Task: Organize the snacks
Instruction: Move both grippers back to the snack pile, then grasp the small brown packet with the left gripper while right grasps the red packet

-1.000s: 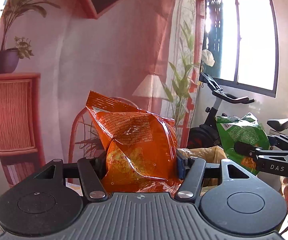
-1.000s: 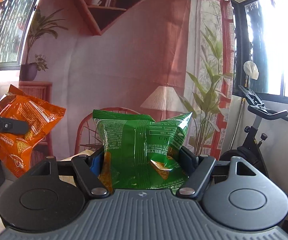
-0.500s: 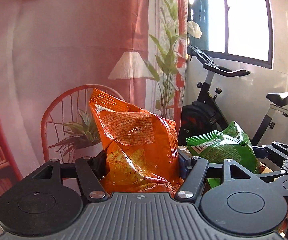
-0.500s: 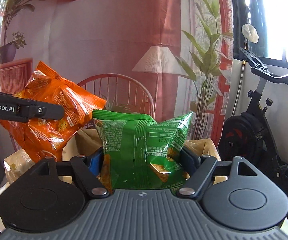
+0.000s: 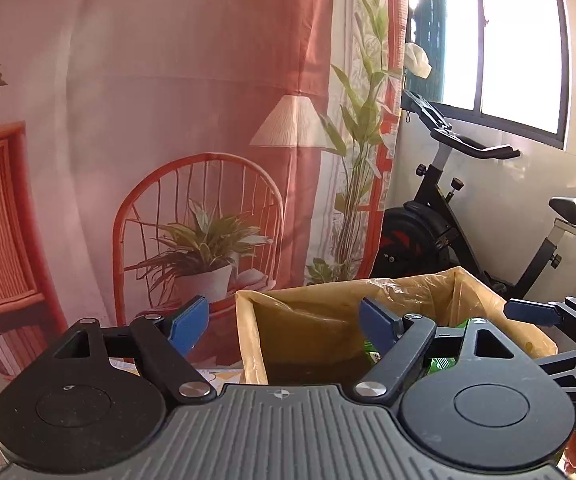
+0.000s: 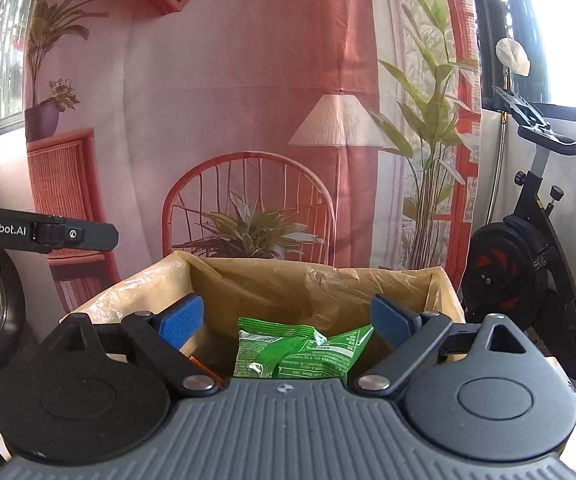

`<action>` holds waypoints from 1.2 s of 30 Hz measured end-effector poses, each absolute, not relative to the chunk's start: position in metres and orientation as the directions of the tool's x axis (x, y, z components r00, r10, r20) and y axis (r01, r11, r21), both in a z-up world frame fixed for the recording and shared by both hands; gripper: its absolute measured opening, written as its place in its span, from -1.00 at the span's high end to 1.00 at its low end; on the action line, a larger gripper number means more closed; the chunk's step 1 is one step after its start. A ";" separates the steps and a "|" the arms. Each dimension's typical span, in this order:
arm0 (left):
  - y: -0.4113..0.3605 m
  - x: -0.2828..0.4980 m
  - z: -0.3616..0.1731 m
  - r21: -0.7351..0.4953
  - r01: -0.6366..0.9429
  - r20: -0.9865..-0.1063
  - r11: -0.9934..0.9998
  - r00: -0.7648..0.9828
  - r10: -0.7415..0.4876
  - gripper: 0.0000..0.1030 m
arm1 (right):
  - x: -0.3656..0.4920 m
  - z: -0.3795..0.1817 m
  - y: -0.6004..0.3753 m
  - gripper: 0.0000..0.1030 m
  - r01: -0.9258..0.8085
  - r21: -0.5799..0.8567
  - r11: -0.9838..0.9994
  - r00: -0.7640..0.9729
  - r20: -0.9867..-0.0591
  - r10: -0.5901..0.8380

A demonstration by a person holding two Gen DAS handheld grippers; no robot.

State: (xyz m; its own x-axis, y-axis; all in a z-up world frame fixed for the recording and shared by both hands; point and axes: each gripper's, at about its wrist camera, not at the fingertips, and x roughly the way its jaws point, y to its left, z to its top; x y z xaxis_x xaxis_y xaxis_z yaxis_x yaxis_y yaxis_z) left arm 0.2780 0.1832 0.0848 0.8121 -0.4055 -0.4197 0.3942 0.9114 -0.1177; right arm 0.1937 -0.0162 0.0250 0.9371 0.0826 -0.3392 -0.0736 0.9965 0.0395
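In the left wrist view, the left gripper (image 5: 284, 326) has its jaws spread wide with nothing between the blue pads (image 5: 187, 323). It hangs over the near rim of a box (image 5: 248, 320) lined with a yellowish plastic sheet, whose open mouth faces up. Down inside, just past the right pad, a sliver of a green snack bag (image 5: 439, 363) shows; most of it is hidden by the gripper body, so its lie cannot be read from here. At the right edge the right gripper (image 5: 543, 314) reaches in over the box's far corner. Behind the box hangs a printed curtain (image 5: 192, 120) with a chair, a lamp and plants on it, and an exercise bike (image 5: 439, 236) stands under the window. In the right wrist view, the right gripper (image 6: 286, 322) is likewise wide open and holds nothing. The green snack bag (image 6: 299, 354) lies inside the box (image 6: 443, 292), directly below the gap between the pads, resting roughly flat with its long axis running left to right and its crimped top edge turned toward the far wall. A thin orange edge (image 6: 204, 365), likely another packet, peeks out beside the left pad. The left gripper (image 6: 80, 234) juts in from the left edge, above the box's left rim.
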 end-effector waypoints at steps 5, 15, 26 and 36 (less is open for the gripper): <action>0.205 0.255 0.083 -0.125 0.366 -0.429 0.922 0.818 -0.383 -0.63 | 0.173 0.033 -0.010 -0.78 -0.090 0.047 0.995 0.945 -0.312 0.101; 0.259 0.188 0.050 -0.184 0.285 -0.466 0.941 0.817 -0.339 -0.63 | 0.113 0.017 0.004 -0.65 -0.167 0.050 0.985 0.929 -0.326 0.174; 0.276 0.143 -0.022 -0.226 0.251 -0.576 0.941 0.745 -0.337 -0.61 | 0.070 -0.046 0.002 -0.15 -0.193 0.024 0.981 0.826 -0.536 0.176; 0.273 0.116 -0.068 -0.279 0.242 -0.638 0.929 0.676 -0.368 -0.60 | 0.040 -0.108 -0.026 -0.13 -0.146 -0.056 0.988 0.695 -0.716 0.062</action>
State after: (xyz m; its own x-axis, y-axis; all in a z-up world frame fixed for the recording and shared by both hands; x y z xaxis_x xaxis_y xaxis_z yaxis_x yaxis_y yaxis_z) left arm 0.1164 0.2732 -0.0681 0.6763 -0.3681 -0.6381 0.2420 0.9292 -0.2795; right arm 0.0402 -0.0260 -0.1080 0.6952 0.0623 -0.7161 -0.1461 0.9877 -0.0560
